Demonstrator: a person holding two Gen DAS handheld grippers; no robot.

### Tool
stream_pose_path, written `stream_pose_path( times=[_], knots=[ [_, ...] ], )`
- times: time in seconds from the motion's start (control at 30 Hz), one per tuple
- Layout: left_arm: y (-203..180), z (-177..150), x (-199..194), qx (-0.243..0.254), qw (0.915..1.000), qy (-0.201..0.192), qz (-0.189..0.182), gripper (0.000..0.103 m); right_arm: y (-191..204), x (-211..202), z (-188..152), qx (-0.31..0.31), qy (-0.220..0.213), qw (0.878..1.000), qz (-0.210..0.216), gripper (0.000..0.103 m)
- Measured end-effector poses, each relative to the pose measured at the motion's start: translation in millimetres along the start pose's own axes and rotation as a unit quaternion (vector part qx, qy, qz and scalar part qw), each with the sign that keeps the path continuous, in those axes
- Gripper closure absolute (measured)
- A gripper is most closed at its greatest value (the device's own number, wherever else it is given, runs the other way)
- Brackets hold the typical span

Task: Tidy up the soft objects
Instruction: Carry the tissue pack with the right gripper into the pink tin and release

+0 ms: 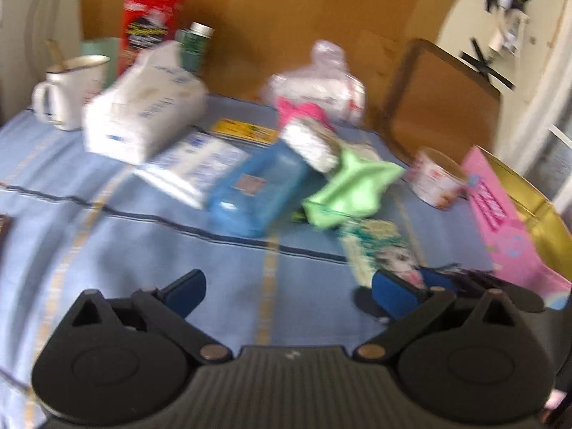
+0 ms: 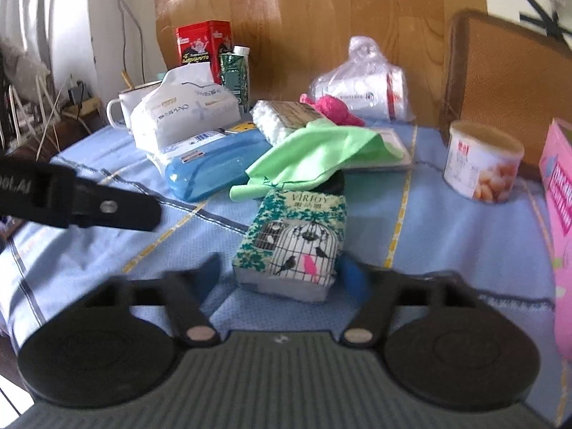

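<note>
birdcage tissue pack sits between the half-open right gripper's untouching fingers.

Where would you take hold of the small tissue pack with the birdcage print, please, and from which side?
Grip the tissue pack across its two long side faces, coming in from its near short end. It lies flat on the blue tablecloth, clear of the green cloth behind it, and already sits between the right gripper fingers. Being soft, it probably wants a gentle squeeze at mid-height.
</note>
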State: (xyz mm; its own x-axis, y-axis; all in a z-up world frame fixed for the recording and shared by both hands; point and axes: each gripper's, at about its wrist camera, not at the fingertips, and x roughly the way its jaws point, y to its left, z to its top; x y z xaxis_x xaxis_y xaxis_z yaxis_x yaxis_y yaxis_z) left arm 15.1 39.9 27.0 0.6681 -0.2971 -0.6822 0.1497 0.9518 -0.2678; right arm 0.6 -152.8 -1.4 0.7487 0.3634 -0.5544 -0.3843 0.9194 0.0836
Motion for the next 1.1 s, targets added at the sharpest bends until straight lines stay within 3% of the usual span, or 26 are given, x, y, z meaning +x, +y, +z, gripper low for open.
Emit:
stream_pose_path(
  times=[0.27,0.37,0.47,0.53,0.63,0.83,1.1],
  knots=[
    [-37.7,-12.4,26.7,0.018,0.9929,0.066,-0.097,0.001,-7.5,-32.1,-24.7,0.023,-0.012,0.999,0.021,0.043],
    [-51.3,-19.1,29.4,0.031,0.9898,0.077,-0.115,0.004,-6.4,-43.6,-31.8,0.018,-0.018,0.999,0.026,0.042],
    [-64.7,-22.6,30.2,0.048,0.9885,0.081,-0.118,0.011,-7.3,-44.1,-35.1,0.015,-0.021,0.999,0.027,0.042],
    [-72.1,-22.7,29.1,0.052,0.9867,0.084,-0.129,0.022,-7.6,-45.2,-36.1,0.014,-0.029,0.999,0.028,0.043],
    [-79.9,-17.3,27.2,0.05,0.9827,0.086,-0.156,0.025,-13.3,-52.7,-37.6,0.021,-0.053,0.998,0.016,0.044],
    [-123.5,0.4,22.1,0.087,0.9746,0.067,-0.195,0.025,-34.2,-81.2,-35.2,0.03,-0.125,0.991,-0.039,0.044],
    [-219.5,24.2,24.1,0.169,0.9544,0.043,-0.242,0.024,-88.7,-128.0,-28.1,0.057,-0.207,0.967,-0.135,0.044]
  ],
)
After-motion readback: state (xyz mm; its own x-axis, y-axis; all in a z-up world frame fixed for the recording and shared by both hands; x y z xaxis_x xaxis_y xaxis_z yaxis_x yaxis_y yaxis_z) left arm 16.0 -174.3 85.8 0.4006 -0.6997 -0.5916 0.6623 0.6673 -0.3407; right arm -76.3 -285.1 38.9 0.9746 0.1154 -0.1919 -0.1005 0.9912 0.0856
